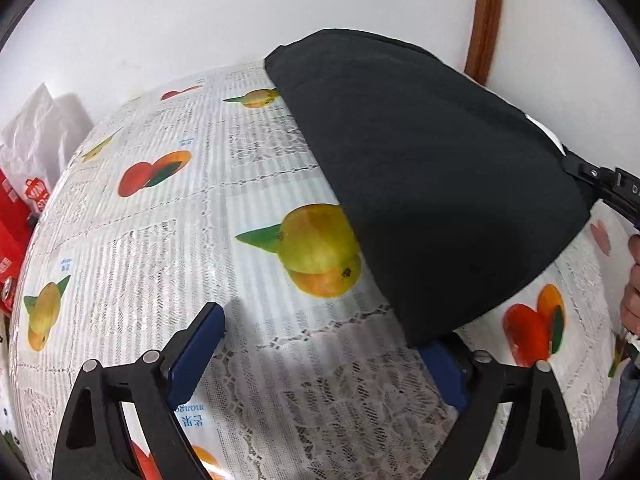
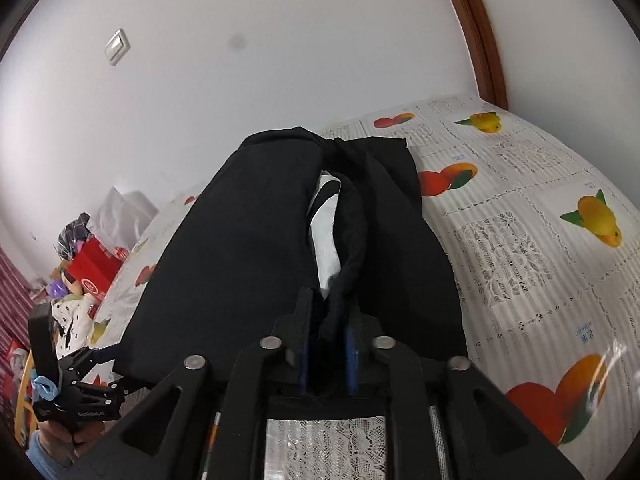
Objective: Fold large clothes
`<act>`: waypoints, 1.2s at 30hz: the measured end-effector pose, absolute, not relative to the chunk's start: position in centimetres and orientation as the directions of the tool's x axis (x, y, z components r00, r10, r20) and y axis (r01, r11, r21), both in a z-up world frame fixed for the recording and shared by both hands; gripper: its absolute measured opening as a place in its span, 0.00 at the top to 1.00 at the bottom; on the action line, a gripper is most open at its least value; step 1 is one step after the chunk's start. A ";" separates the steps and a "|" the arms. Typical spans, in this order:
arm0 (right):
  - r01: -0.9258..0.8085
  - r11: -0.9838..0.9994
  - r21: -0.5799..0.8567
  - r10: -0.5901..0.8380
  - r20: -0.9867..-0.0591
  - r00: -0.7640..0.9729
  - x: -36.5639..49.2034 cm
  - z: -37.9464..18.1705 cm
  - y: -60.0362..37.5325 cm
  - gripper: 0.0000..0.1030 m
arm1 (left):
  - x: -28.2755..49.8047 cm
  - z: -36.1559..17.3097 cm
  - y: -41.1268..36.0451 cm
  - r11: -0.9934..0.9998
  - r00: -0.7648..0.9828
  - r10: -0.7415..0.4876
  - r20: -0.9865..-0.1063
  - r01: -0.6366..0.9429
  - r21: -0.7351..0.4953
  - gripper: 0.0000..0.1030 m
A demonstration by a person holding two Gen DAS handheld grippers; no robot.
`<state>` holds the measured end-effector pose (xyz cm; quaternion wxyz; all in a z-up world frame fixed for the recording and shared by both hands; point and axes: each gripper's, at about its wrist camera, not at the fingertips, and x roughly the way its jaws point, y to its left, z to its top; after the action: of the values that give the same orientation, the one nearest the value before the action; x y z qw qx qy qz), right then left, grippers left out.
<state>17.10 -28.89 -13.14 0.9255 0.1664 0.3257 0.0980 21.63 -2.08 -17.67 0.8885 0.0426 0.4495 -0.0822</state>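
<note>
The black garment (image 2: 248, 248) has a rolled edge between your right gripper (image 2: 327, 312) fingers, barely pinched, so it may slip; your left gripper (image 1: 320, 344), spread wide, holds nothing

Matt black cloth garment (image 1: 432, 168) on glossy, probably plastic, lace-patterned tablecloth (image 1: 168, 232).

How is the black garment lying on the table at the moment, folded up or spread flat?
Folded: the black garment lies doubled into a compact bundle on the fruit-print tablecloth, white inner fabric showing between its layers.
</note>
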 end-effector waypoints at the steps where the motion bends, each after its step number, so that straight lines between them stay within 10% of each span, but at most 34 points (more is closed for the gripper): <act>1: -0.080 0.924 0.375 0.298 -0.570 0.766 17.3 -13.2 -28.9 0.67 | 21.6 -17.6 -2.0 0.980 0.581 -0.131 -0.804 0.198 -0.016 0.11; 3: -0.103 0.918 0.382 0.324 -0.575 0.752 17.8 -13.4 -28.9 0.44 | 21.5 -17.4 -2.5 0.975 0.577 -0.168 -0.799 0.217 -0.048 0.11; 9: -0.096 0.942 0.321 0.285 -0.619 0.732 19.5 -14.3 -27.5 0.41 | 22.0 -17.5 -5.6 0.961 0.561 -0.209 -0.801 0.269 -0.063 0.12; 15: -0.071 0.969 0.237 0.214 -0.657 0.723 20.6 -13.7 -26.2 0.84 | 22.4 -18.0 -7.0 0.971 0.575 -0.142 -0.806 0.240 0.000 0.10; 31: -0.148 0.965 0.215 0.247 -0.577 0.778 18.5 -10.3 -26.3 0.92 | 22.6 -18.1 -7.0 0.976 0.583 -0.123 -0.803 0.217 0.008 0.09; 36: -0.218 0.911 0.350 0.356 -0.402 0.843 15.7 -8.9 -29.6 0.93 | 22.7 -18.1 -6.8 0.976 0.582 -0.123 -0.804 0.217 0.007 0.09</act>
<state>15.69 -29.63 -8.85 0.9487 0.1468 0.2355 0.1513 22.70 -6.82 -18.12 0.8877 0.0522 0.4473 -0.0958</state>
